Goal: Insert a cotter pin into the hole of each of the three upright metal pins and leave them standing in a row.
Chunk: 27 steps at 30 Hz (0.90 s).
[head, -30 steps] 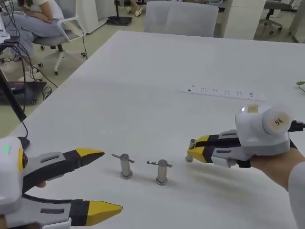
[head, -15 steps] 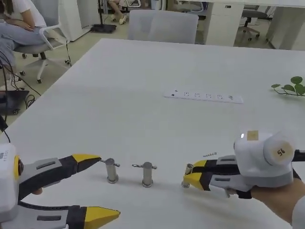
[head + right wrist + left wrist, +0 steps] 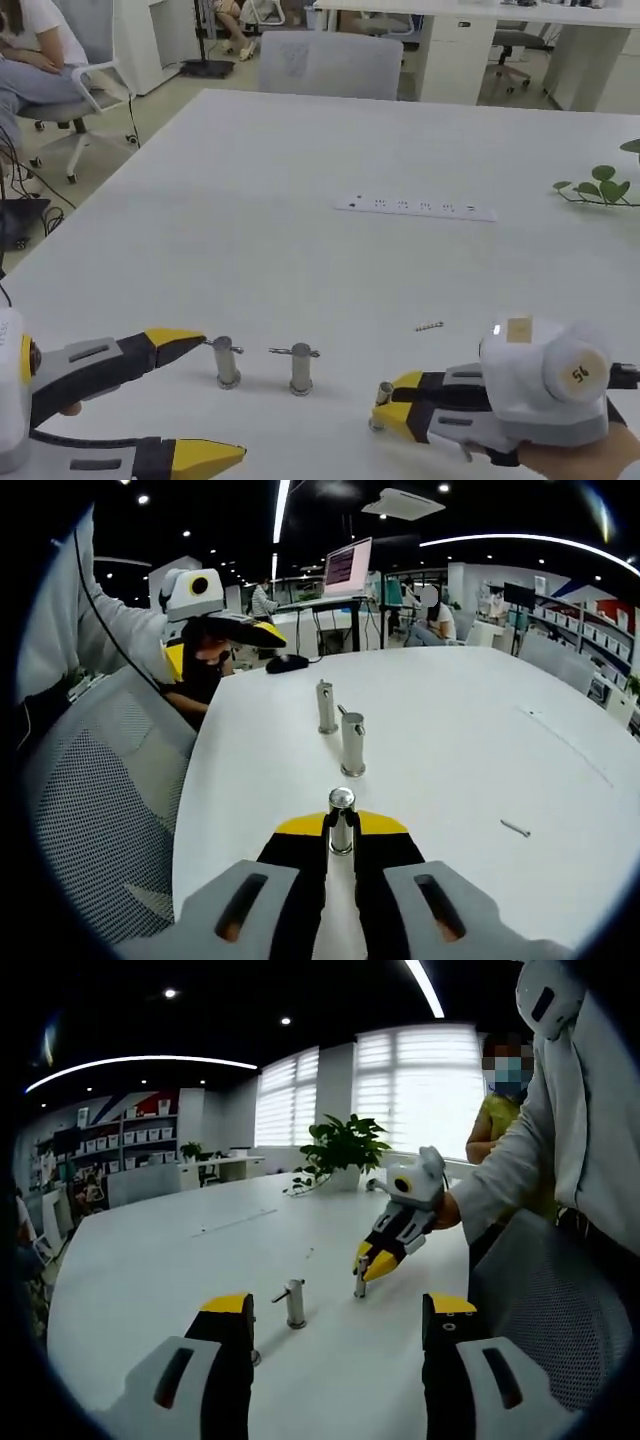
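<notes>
Yellow-tipped right tongs [image 3: 341, 832] are pressed together on a steel pin [image 3: 341, 818], pinching its shaft just under the rounded head. It stands upright near the bench's near edge; whether its foot touches the top I cannot tell. The left tongs [image 3: 196, 400] are spread wide with nothing between the tips, the upper tip just beside the leftmost pin [image 3: 227, 362] — touching or not is unclear. Between that one and the held pin stands the middle pin [image 3: 301, 368]. Both are upright on the bench, each with a cotter pin [image 3: 282, 351] crosswise through its head.

A loose cotter pin [image 3: 430, 326] lies flat just beyond the right tongs, toward the bench's middle. Further toward the far edge lies a white power strip [image 3: 415, 208], and a leafy sprig [image 3: 600, 185] sits at the right edge.

A hand [image 3: 585, 466] holds the right tongs low and roughly level — jaws pointing left toward the standing pins.

The bench [image 3: 300, 150] is matt white. A grey chair [image 3: 330, 65] stands at its far edge, and a seated person [image 3: 35, 50] is beyond the far left corner in an open office.
</notes>
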Tool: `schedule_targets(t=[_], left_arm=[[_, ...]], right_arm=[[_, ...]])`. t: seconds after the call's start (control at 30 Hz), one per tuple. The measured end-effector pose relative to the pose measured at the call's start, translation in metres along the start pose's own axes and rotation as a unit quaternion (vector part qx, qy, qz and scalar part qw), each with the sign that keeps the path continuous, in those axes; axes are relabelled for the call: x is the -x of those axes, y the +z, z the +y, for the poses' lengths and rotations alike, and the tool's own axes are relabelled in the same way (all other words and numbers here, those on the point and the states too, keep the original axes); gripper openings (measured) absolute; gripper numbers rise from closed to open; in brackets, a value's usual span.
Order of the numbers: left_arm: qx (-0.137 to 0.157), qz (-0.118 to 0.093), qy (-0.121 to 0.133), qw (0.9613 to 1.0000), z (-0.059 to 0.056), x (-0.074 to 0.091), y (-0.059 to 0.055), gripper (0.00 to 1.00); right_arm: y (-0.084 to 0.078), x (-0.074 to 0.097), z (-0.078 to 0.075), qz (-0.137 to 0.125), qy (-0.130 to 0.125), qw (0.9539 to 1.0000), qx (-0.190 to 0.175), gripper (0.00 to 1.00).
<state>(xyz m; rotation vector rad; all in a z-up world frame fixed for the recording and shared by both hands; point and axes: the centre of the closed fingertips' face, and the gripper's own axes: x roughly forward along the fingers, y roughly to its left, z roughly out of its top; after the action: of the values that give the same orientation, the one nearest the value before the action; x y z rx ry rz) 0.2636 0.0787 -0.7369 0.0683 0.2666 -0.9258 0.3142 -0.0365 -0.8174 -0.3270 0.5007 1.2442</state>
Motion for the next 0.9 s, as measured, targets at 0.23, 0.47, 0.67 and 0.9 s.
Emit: schedule_targets(t=[0.23,0.47,0.67,0.9], left_arm=[[0.001,0.002,-0.003,1.0000,-0.003,-0.001,-0.002,0.68],[0.003,0.002,-0.004,1.0000,-0.003,0.000,-0.002,0.68],[0.002,0.003,-0.005,1.0000,-0.002,0.000,-0.003,0.68],[0.001,0.002,-0.006,1.0000,-0.003,-0.001,-0.002,0.67]], right_arm=[[-0.009,-0.002,0.005,0.005,-0.009,0.9999,-0.002,0.09],[-0.013,-0.005,0.008,-0.002,-0.009,1.0000,-0.004,0.09],[-0.013,-0.005,0.009,-0.005,-0.007,0.9999,0.014,0.10],[-0.014,-0.004,0.008,-0.005,-0.004,1.0000,-0.008,0.18]])
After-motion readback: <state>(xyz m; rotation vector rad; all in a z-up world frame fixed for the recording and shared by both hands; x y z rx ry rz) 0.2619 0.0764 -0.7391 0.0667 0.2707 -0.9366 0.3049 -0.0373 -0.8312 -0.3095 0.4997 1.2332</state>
